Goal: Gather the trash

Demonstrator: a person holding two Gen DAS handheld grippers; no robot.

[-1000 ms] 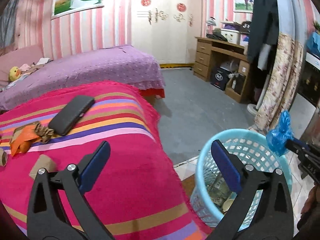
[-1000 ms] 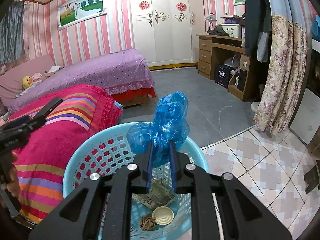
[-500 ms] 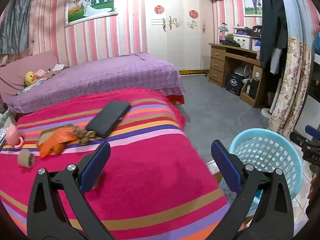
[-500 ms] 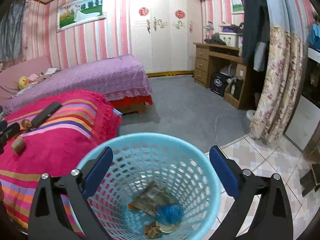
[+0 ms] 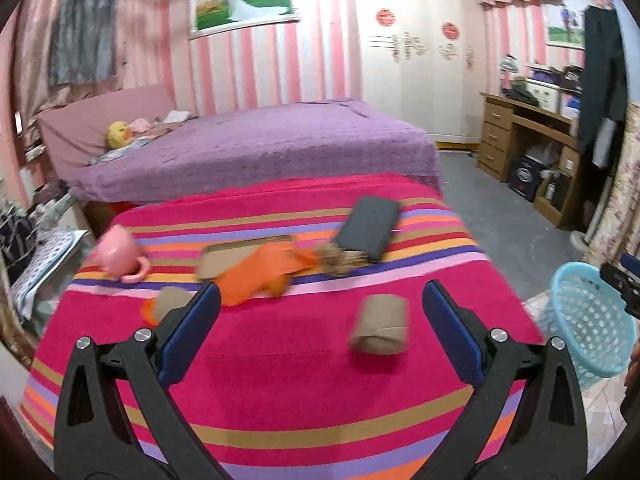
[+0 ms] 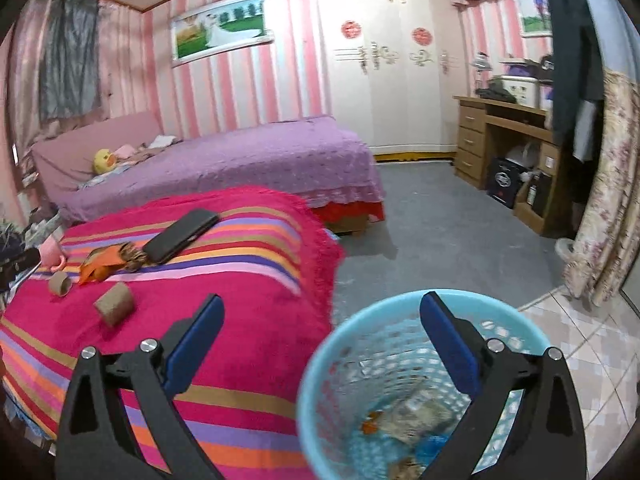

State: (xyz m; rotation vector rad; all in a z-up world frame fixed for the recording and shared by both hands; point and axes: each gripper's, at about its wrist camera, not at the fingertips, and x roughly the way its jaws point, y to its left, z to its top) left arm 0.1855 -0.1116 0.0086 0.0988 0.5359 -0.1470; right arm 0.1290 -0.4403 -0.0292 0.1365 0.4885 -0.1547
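My left gripper (image 5: 320,320) is open and empty above the striped pink blanket (image 5: 280,392). A brown cardboard roll (image 5: 380,324) lies just ahead between its fingers. Further on lie an orange wrapper (image 5: 260,268), a second roll (image 5: 170,304), a brown crumpled scrap (image 5: 340,258) and a flat cardboard piece (image 5: 224,256). My right gripper (image 6: 320,324) is open and empty above the light blue basket (image 6: 320,380), which holds a blue bag (image 6: 434,442) and paper trash. The basket also shows in the left wrist view (image 5: 588,320).
A black phone (image 5: 368,226) and a pink cup (image 5: 118,254) lie on the blanket. A purple bed (image 6: 240,164) stands behind. A wooden desk (image 6: 508,152) and a floral curtain (image 6: 608,200) are at the right, with grey floor (image 6: 440,232) between.
The blue bag left my right gripper and lies in the basket; that gripper opened and shifted left. My left gripper swung left from the basket to over the blanket, staying open.
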